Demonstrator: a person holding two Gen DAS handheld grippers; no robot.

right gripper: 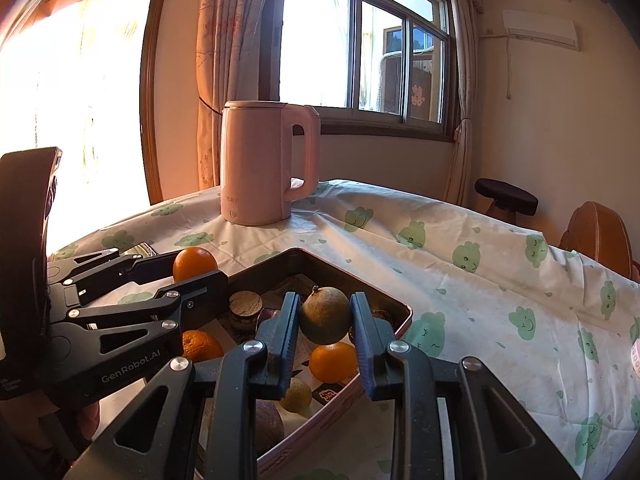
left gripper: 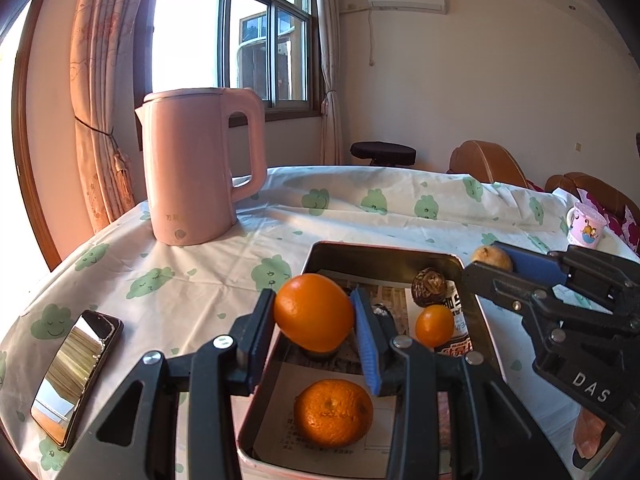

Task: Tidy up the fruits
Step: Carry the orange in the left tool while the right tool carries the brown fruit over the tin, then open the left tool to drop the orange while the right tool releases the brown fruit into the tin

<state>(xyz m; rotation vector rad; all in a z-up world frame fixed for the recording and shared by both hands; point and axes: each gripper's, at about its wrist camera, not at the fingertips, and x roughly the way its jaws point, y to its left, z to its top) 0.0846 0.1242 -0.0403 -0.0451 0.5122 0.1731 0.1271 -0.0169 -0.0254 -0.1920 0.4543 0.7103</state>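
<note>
Two fruits are held at once. Left gripper (left gripper: pixel 314 316) clamps an orange (left gripper: pixel 314 312) across its widest part, above the metal tray (left gripper: pixel 384 252). Right gripper (right gripper: pixel 325 318) pinches a brown-green round fruit (right gripper: pixel 326 314) over the same tray, species uncertain. Judgement: both are light and firm, but the smooth rounded skins could roll out of flat pads; a mid-line grip suits them. Excess squeeze would likely bruise the orange. Other oranges (left gripper: pixel 332 412) lie on the tray's paper lining.

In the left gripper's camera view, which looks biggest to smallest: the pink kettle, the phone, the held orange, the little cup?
1. pink kettle
2. phone
3. held orange, enlarged by nearness to the camera
4. little cup, far off
</note>
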